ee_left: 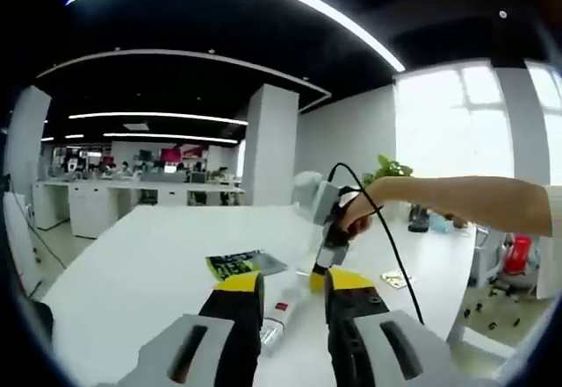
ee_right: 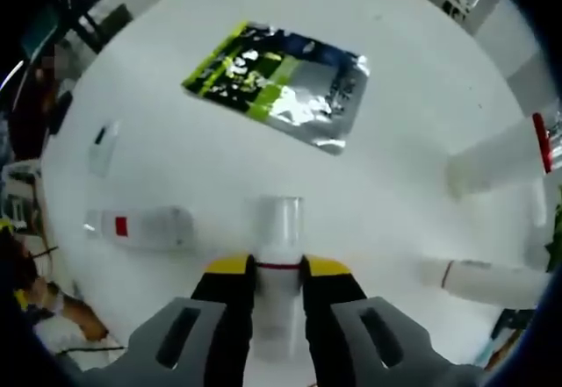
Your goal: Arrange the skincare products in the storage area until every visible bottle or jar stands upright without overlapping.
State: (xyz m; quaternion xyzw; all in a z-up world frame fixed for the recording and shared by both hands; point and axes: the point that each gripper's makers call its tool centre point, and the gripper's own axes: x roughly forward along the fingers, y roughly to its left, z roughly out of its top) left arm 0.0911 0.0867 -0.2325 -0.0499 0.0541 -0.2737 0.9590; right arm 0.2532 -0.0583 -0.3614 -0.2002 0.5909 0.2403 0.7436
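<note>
In the right gripper view my right gripper point(ee_right: 279, 268) is shut on a white bottle point(ee_right: 279, 229) with a red band and a clear cap that points toward the white table point(ee_right: 413, 71). More white bottles lie flat: one with a red mark point(ee_right: 140, 226), a small one point(ee_right: 104, 146), a red-capped tube point(ee_right: 496, 163) and a red-banded one point(ee_right: 483, 282). In the left gripper view my left gripper point(ee_left: 291, 286) hangs open over the table, above a lying white bottle point(ee_left: 279, 312). The right gripper point(ee_left: 320, 268), held by a hand, points steeply down just ahead of it.
A shiny green and silver foil packet point(ee_right: 281, 84) point(ee_left: 246, 264) lies flat on the table beyond the bottles. A person's bare arm point(ee_left: 465, 201) reaches in from the right. A potted plant point(ee_left: 386, 169), desks and a pillar point(ee_left: 270, 141) stand farther back.
</note>
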